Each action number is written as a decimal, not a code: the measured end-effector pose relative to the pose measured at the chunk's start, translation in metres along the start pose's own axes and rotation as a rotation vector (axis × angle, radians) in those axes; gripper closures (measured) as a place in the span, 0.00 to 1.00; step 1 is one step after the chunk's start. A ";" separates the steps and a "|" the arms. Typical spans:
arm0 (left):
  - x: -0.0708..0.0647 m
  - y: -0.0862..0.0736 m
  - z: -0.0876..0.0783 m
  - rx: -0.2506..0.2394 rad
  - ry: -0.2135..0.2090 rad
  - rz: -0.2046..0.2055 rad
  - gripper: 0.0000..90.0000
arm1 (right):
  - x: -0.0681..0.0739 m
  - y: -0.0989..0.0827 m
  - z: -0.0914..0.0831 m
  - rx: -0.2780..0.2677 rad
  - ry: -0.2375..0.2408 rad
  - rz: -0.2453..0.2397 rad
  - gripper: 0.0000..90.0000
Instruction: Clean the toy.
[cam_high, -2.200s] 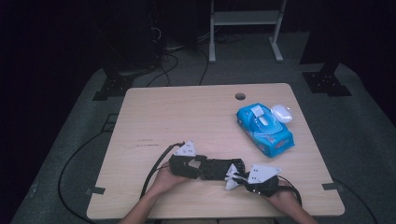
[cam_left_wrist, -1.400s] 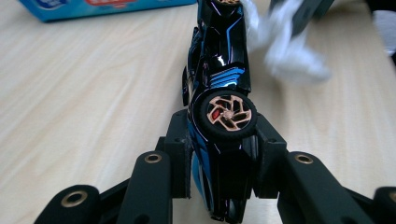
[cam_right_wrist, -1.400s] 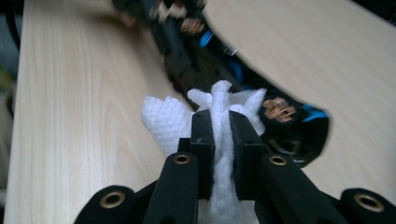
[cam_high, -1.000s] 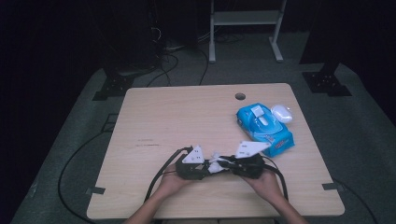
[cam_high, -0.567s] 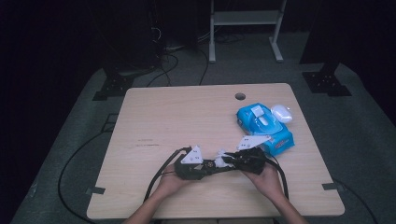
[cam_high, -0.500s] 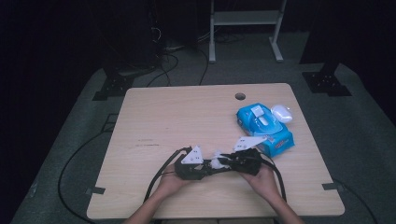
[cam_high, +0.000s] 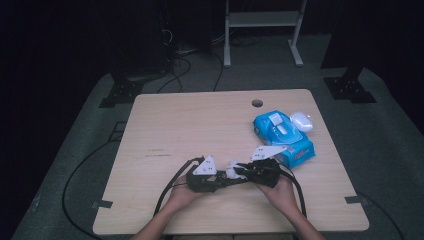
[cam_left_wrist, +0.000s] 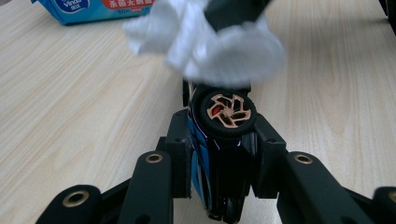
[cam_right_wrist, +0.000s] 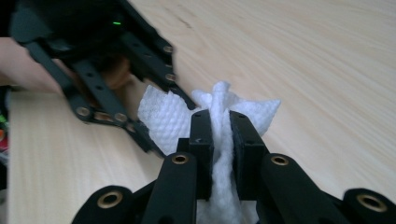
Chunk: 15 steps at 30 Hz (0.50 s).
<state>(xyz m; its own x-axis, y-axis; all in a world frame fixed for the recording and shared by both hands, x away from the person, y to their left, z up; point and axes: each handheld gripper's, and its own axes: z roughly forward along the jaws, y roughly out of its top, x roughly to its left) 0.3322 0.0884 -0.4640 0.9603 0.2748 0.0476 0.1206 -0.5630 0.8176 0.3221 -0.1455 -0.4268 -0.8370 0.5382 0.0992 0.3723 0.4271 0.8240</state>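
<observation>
Near the front edge of the pale wooden desk (cam_high: 190, 125), the left claw (cam_high: 220, 181) points toward the right one, and the two meet just in front of the person. The left gripper view shows what the high view cannot: its jaws are closed on a small black toy car with blue trim (cam_left_wrist: 219, 154), held on its side so that a black wheel with a copper-coloured spoked hub (cam_left_wrist: 228, 112) faces the camera. A crumpled white wipe (cam_left_wrist: 219, 42) sits against the far end of the car. The right claw (cam_high: 243, 171) is clamped tight on that same white wipe (cam_right_wrist: 219, 140), whose textured folds bulge out above and below the jaws in the right gripper view; the left claw's black linkage lies just beyond it there. Further right, near the desk's right edge, lies a blue plastic pack of wipes (cam_high: 282, 137) with a white flap on top; whether the flap is open is unclear. A small white object (cam_high: 302, 120) rests touching its far side.
</observation>
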 end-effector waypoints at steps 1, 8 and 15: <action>0.000 0.000 0.000 0.000 0.000 0.000 0.73 | 0.004 0.001 0.003 0.001 0.009 -0.013 0.89; 0.003 -0.002 -0.001 -0.006 -0.008 -0.004 0.73 | 0.004 0.003 0.000 0.026 -0.021 -0.015 0.89; 0.003 -0.001 -0.001 -0.004 -0.001 -0.008 0.73 | -0.010 -0.005 -0.016 0.019 -0.103 0.058 0.89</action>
<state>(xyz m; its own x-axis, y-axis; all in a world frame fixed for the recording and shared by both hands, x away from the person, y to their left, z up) 0.3347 0.0905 -0.4646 0.9597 0.2780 0.0406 0.1268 -0.5577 0.8203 0.3222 -0.1653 -0.4232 -0.7685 0.6337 0.0880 0.4276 0.4064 0.8074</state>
